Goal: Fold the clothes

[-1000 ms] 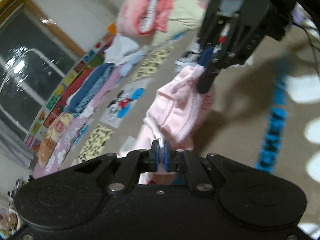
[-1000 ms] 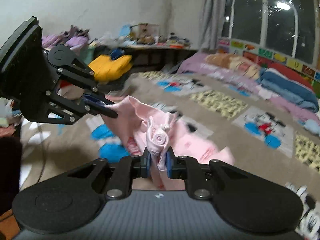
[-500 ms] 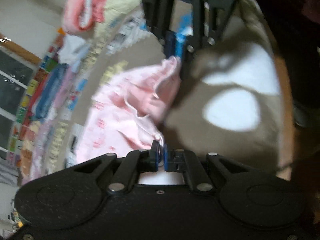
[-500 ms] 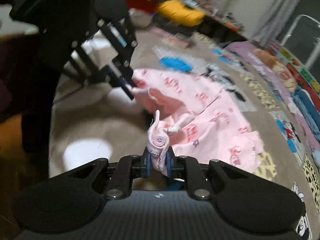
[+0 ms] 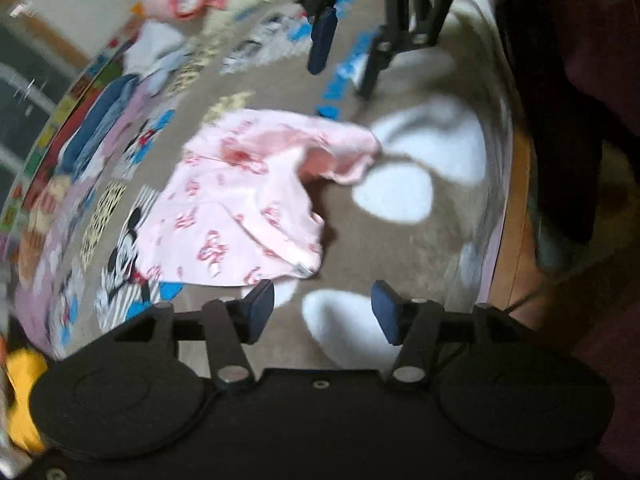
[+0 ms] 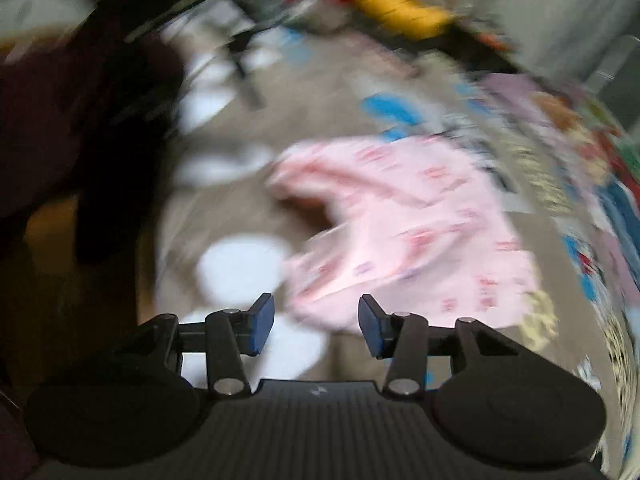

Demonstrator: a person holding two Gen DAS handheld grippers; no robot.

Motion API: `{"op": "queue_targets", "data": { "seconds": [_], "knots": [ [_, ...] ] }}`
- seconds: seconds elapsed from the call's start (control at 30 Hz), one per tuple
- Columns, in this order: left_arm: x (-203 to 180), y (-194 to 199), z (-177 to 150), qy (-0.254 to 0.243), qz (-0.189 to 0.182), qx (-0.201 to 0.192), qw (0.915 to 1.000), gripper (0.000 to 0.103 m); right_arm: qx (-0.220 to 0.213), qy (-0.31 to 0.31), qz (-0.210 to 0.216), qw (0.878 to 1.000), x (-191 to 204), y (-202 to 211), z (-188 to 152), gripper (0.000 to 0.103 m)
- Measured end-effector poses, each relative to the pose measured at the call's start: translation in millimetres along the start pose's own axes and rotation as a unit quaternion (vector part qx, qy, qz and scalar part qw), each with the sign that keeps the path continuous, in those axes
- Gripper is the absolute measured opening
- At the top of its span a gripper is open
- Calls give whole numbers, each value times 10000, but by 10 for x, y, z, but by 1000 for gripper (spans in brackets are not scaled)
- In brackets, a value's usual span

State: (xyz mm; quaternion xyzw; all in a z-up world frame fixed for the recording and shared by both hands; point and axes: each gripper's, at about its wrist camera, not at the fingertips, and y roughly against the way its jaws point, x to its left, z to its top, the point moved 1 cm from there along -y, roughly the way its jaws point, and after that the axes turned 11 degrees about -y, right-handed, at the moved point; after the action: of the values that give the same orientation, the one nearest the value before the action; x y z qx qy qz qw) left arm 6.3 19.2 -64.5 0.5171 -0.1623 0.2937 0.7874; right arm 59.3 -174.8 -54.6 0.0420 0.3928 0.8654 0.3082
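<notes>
The pink garment (image 5: 240, 204) with red bow prints lies rumpled on the brown cartoon-print blanket (image 5: 400, 248), ahead of both pairs of tongs and touched by neither; its near edge is folded over on itself, so its full outline is hard to read. The left tongs (image 5: 322, 312) are opening with only blanket showing between their blue pads, and the right tongs (image 6: 316, 322) are opening too, with nothing between them. The right wrist view is heavily smeared, so the clothes piled along the far edge (image 6: 400, 4) show only as streaks of colour, and a dark shape (image 6: 80, 100) fills its left side.
</notes>
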Motion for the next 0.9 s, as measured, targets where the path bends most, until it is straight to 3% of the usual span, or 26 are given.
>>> {"op": "queue_targets", "data": {
  "seconds": [0.07,0.13,0.23,0.27,0.3,0.37,0.4,0.43,0.47,0.53,0.57,0.63,0.67,0.7,0.73,0.8,0.9],
  "knots": [
    [134,126,7,742,-36,-282,9968,57,-519,-769,-129,9956,-187,184,113,54],
    [271,163,-13,1545,-21,-545,9865,57,-894,-1462,-189,9850,-366,299,162,56],
    [459,111,-79,2831,82,-753,9561,58,-1453,-2609,-162,9542,-551,340,129,56],
    [519,73,-109,3276,129,-781,9415,66,-1594,-3075,-140,9380,-603,294,65,56],
    [590,-14,-163,3840,192,-728,9203,76,-1708,-3551,-130,9190,-652,223,-19,56],
    [704,-222,-304,4860,107,-541,8722,80,-1921,-4473,-110,8734,-750,80,-188,57],
    [729,-350,-371,5254,-21,-454,8497,80,-1858,-4644,-210,8657,-738,-44,-251,57],
    [748,-482,-436,5615,-153,-366,8266,80,-1715,-4679,-365,8662,-697,-192,-304,57],
    [760,-562,-466,5796,-173,-260,8143,80,-1572,-4712,-519,8663,-656,-340,-356,57],
    [741,-651,-470,5845,-97,-148,8112,80,-1300,-4458,-717,8827,-530,-565,-392,57],
    [729,-693,-471,5856,-56,-97,8105,80,-1101,-4164,-831,8987,-434,-668,-388,57],
    [712,-766,-463,5851,-86,-55,8109,80,-534,-2903,-1225,9476,-106,-820,-343,60],
    [725,-796,-478,5862,-69,-41,8101,80,-320,-2068,-1508,9662,103,-866,-322,60],
    [742,-824,-497,5878,-42,-27,8090,80,-301,-1727,-1621,9711,205,-844,-331,61],
    [760,-852,-517,5893,-15,-13,8079,80,-376,-1629,-1657,9719,256,-791,-355,61],
    [814,-923,-543,5933,32,4,8050,80,-627,-2233,-1435,9621,142,-664,-459,69],
    [948,-1035,-567,5949,158,-14,8036,79,-1074,-3388,-1184,9272,-159,-475,-636,71]
  ]
}}
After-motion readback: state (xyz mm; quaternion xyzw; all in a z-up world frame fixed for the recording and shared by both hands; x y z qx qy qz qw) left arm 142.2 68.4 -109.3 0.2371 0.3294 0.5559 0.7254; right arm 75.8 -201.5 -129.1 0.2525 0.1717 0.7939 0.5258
